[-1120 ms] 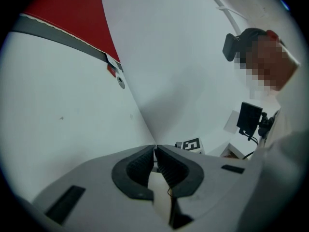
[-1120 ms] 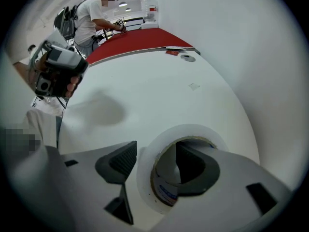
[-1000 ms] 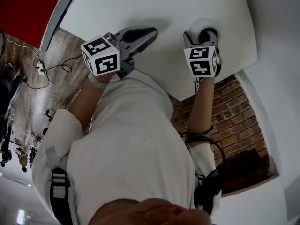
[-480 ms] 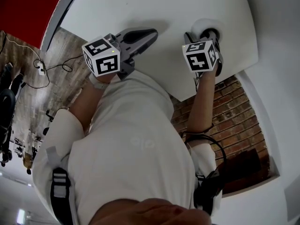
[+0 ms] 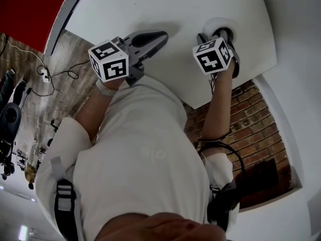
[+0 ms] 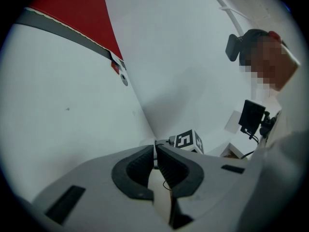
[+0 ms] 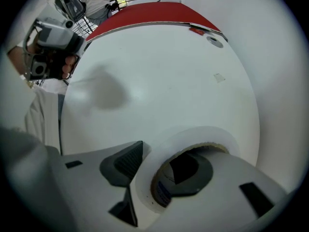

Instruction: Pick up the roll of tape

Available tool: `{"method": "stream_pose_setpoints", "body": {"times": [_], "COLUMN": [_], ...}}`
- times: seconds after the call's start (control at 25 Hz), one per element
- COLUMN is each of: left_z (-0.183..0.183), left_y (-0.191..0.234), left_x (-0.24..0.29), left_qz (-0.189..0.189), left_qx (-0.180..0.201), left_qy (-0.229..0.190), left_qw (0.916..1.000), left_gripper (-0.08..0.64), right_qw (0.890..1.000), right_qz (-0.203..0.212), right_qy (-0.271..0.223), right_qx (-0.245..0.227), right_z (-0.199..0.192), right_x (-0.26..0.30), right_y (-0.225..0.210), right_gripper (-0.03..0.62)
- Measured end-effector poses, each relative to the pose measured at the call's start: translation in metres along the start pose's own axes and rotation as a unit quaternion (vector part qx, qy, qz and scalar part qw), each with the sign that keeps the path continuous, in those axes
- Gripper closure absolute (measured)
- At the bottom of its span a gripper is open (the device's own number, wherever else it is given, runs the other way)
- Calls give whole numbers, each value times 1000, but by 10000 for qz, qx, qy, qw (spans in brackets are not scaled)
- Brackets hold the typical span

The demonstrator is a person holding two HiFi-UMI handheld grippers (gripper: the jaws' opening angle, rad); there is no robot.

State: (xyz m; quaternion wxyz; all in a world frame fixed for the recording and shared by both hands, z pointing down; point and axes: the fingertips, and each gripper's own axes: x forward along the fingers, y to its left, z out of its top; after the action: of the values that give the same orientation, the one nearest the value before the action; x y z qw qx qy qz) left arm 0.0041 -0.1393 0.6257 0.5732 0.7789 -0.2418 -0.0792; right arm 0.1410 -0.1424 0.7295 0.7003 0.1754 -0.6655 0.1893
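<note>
While tape [image 5: 213,23] rests on the white table [image 5: 165,6], brick [image 5: 251,119] shows beyond.

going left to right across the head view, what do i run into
white power strip → left hand-held gripper → right hand-held gripper, whose jaws have just been closing with the wall of the roll of tape between them, so the roll gets no separate place in the order
</note>
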Motion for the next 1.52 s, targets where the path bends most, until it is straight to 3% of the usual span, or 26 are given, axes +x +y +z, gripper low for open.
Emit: {"method": "stream_pose_setpoints", "body": {"times": [0.08,0.36,0.76,1.16,1.52], "left_z": [-1,4,-5,-20,-34], "left_y": [-1,-8,-25,-49,-84], "left_x": [-1,-8,-20,-33,-46], "left_qz": [7,47,63,74,50], "left_qx": [-3,100,268,487,771], "left_qy": [-2,-100,-133,-166,-204], "left_qw": [10000,9999,9995,9986,9968], "left_gripper": [551,551,551,551,551], "right_qw": [9998,9998,9954,9809,9565], "right_qz": [-26,-65,101,342,249], "right_qy": [38,-51,-849,-1742,-2693], "right_qx": [-172,-187,433,799,1091], "right_z": [1,2,5,15,21], "right_x": [0,-3,-27,-57,-112], "right_y": [5,7,11,38,48], "right_gripper": [425,431,448,460,461]}}
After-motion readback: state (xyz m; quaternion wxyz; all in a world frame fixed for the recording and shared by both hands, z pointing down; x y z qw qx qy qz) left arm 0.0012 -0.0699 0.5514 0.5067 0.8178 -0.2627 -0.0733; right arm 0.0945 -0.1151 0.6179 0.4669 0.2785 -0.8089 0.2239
